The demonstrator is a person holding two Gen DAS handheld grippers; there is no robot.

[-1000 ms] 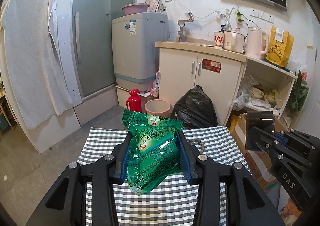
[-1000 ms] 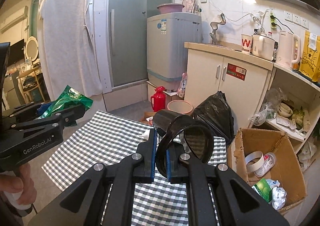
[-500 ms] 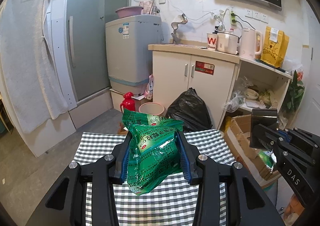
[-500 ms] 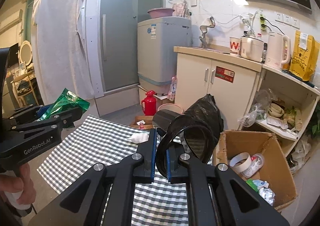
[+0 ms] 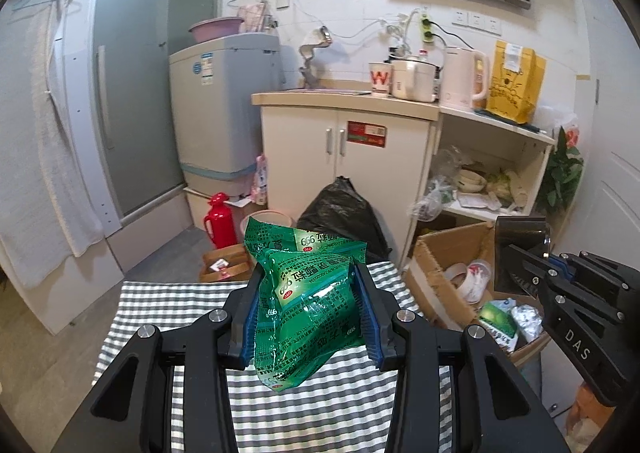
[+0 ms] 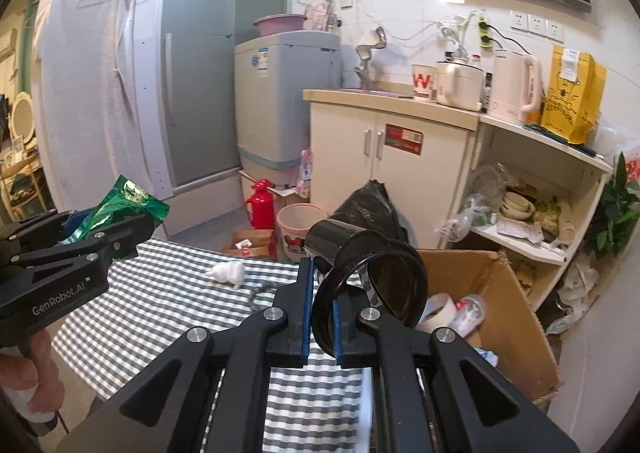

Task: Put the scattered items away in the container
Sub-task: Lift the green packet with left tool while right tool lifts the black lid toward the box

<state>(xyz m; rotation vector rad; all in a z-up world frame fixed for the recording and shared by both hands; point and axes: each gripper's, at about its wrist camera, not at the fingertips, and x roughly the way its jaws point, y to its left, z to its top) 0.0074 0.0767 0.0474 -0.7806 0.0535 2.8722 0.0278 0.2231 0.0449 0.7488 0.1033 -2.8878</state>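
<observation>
Kitchen corner seen from two handheld grippers above a table draped in a grey-and-white checked cloth (image 5: 168, 317). From the left wrist camera, the left gripper (image 5: 308, 305) is clenched on a crinkled green plastic packet printed with white text (image 5: 308, 293), its blue-lined fingers (image 5: 250, 317) pressing the packet from both sides so that it is lifted clear of the cloth. From the right wrist camera, the right gripper (image 6: 320, 317) is clamped on the rim of a glossy black cup with a round hinged lid (image 6: 360, 273); the cup lies tilted on its side, mouth toward the camera, and is held up near the table's right edge. Just beyond that edge, on the floor, stands an open brown cardboard box (image 6: 508, 305), the container, already holding a roll of white tape (image 6: 440, 305) and some small wrapped items. The packet sits left of the box, over the table; the cup hangs just beside the box's near-left wall. Still on the cloth are a crumpled white tissue (image 6: 228, 273) and, near it, a small grey looped cord (image 6: 260, 291). A person's hand (image 6: 32, 377) grips the left tool's handle at the lower left of the right view. Behind the table are a black rubbish bag (image 5: 340, 213), a red thermos flask (image 5: 218, 221), a cream cabinet (image 5: 372, 157) and a grey washing machine (image 5: 220, 113).
</observation>
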